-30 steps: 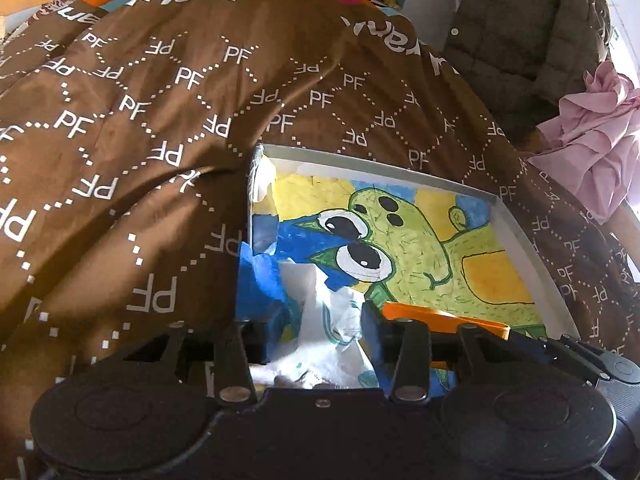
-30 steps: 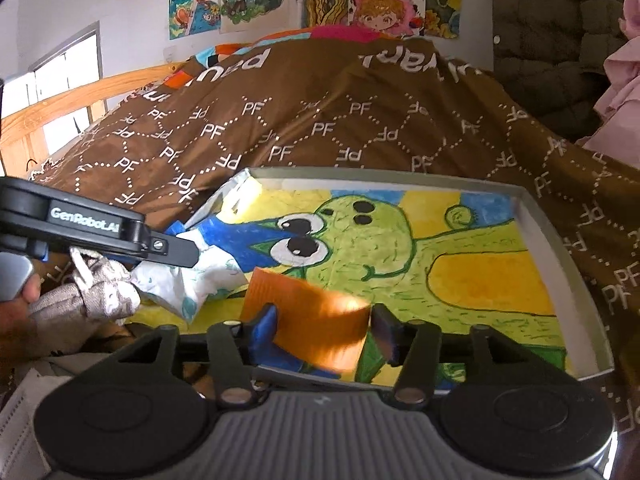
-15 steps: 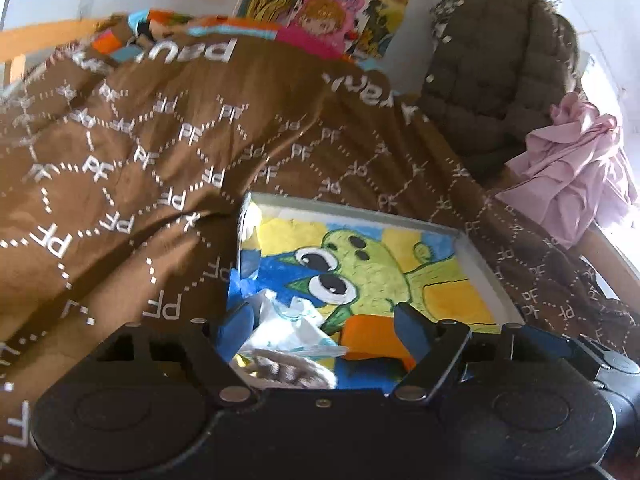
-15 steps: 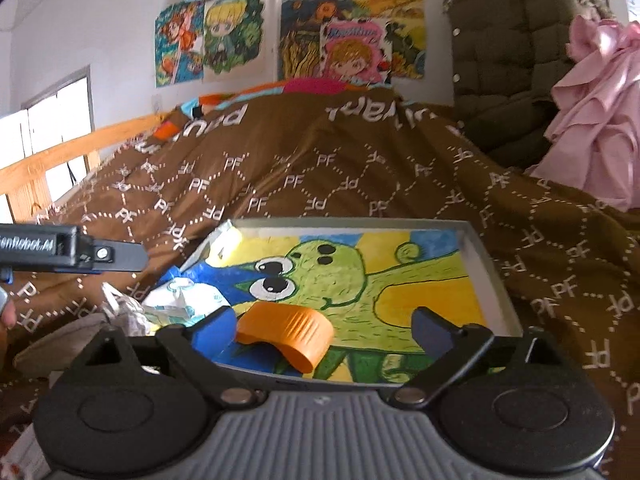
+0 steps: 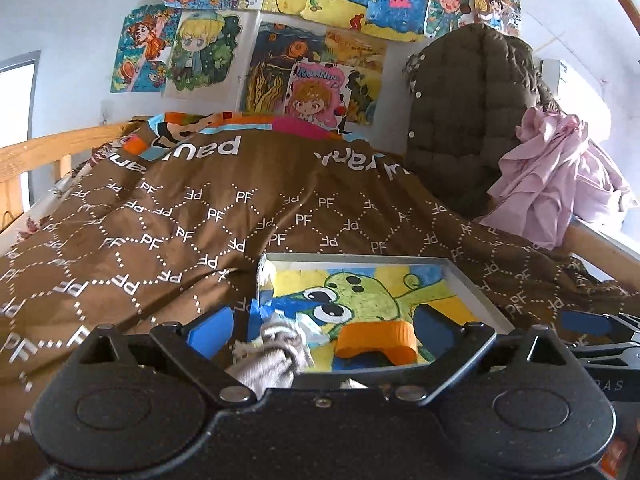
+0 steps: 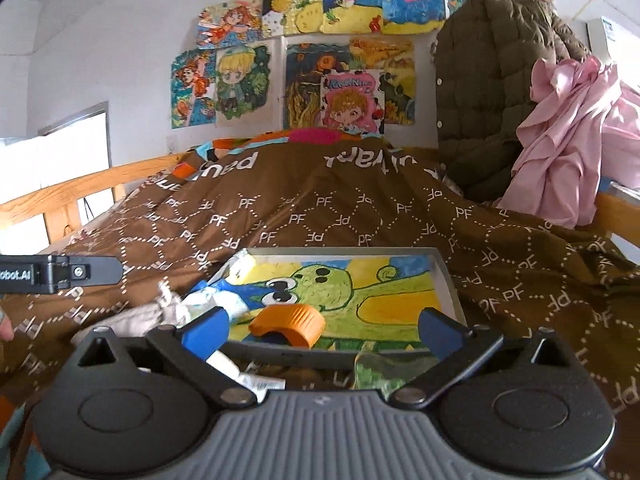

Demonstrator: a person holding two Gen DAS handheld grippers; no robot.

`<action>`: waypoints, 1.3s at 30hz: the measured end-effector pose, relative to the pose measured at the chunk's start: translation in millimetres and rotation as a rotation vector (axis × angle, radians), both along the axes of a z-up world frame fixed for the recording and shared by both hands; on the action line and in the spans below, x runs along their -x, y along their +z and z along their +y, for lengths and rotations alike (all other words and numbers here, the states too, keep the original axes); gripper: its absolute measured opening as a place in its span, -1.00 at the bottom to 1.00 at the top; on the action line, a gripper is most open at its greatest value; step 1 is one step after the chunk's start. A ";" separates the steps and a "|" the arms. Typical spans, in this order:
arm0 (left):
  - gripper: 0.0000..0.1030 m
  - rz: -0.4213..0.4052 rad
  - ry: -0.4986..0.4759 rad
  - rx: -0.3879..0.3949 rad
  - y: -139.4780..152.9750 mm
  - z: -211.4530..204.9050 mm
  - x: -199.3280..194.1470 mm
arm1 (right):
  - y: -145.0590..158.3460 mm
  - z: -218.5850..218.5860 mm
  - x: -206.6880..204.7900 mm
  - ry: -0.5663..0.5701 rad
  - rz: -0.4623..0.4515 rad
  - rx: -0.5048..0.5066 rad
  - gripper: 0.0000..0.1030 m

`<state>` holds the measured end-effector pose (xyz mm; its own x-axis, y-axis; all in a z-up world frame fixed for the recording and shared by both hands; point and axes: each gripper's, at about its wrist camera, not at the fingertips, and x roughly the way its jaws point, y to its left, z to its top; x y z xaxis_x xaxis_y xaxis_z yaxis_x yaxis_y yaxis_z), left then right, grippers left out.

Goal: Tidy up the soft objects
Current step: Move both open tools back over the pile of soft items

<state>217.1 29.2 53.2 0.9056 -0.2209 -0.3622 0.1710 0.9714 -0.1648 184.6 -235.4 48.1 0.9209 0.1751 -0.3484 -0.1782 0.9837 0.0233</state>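
My left gripper and right gripper gape wide, gripping nothing. Just ahead between my jaws lies the curved orange ribbed foam piece, long axis crosswise, inside the shallow grey painted tray on the brown patterned quilt.

Bedroom corner: bed against a pale wall hung with drawings.

Far wall pale and plain, papered at centre with bright hand-painted cartoon drawings in overlapping rows. Wooden bed rail at left, with daylight glaring through a window beyond it. Brown quilt printed with white dotted diamonds and "PF" letters spread across the bed, rising to a colourful orange, blue and pink pillow edge at the far end. Dark olive quilted jacket hanging at far right, pink garment bunched just beside it, strong light on the right side.
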 end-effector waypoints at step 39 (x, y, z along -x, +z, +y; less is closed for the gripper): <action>0.90 0.262 0.000 -0.030 -76.0 -16.9 131.3 | -50.3 24.3 114.6 0.156 0.178 0.133 0.99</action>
